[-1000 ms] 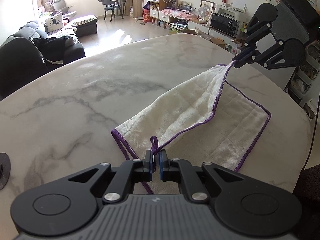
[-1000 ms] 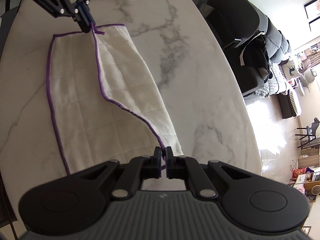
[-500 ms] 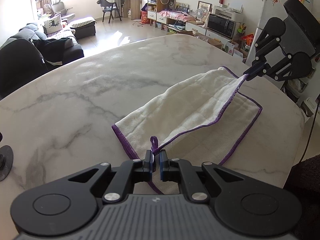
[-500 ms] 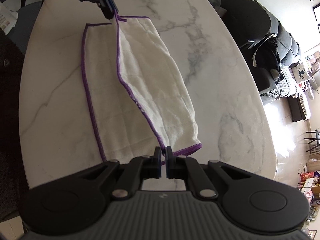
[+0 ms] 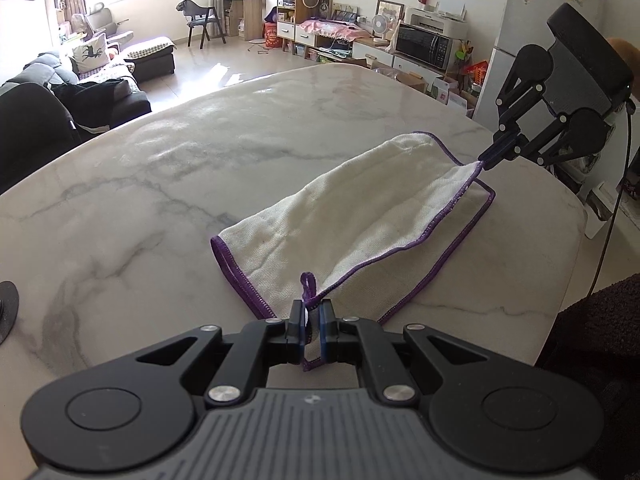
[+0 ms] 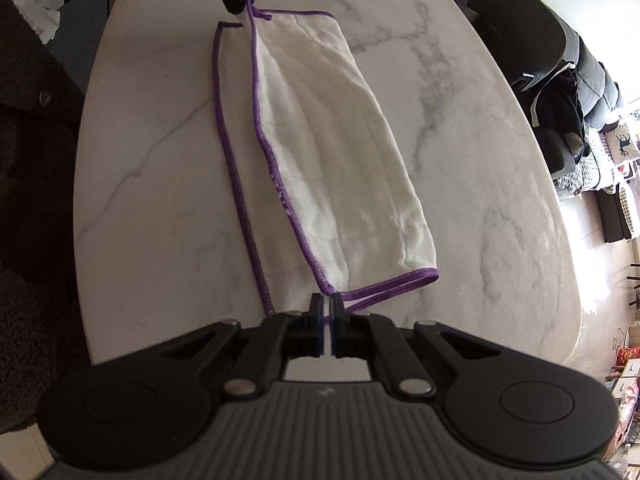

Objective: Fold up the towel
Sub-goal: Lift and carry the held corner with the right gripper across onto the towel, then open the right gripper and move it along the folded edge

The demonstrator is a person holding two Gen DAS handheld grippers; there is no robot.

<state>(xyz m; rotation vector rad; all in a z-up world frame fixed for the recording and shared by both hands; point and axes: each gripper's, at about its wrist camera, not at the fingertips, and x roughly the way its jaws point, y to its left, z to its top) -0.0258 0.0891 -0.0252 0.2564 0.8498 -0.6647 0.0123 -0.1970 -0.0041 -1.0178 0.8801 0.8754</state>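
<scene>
on table (image 5: 168, 184), both grippers pinch towel (image 5: 360, 216).

bare marble table (image 5: 168, 184) beyond towel (image 5: 360, 216), dark disc (image 5: 6, 312) at left edge

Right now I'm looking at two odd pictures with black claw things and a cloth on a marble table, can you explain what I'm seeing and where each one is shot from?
No robot here: a person holds a handheld two-finger gripper in each hand, and each carries a wide-angle camera looking along its fingers. One picture is from the left gripper, the other from the right gripper; each tool also shows in the other's view, at the far end of the cloth.

On the marble table lies a cream towel with purple edging, half folded. Each gripper is shut on a corner of the upper layer, which is lifted and sagging between them while the bottom layer lies flat. The left one's corner has a small purple loop.
</scene>
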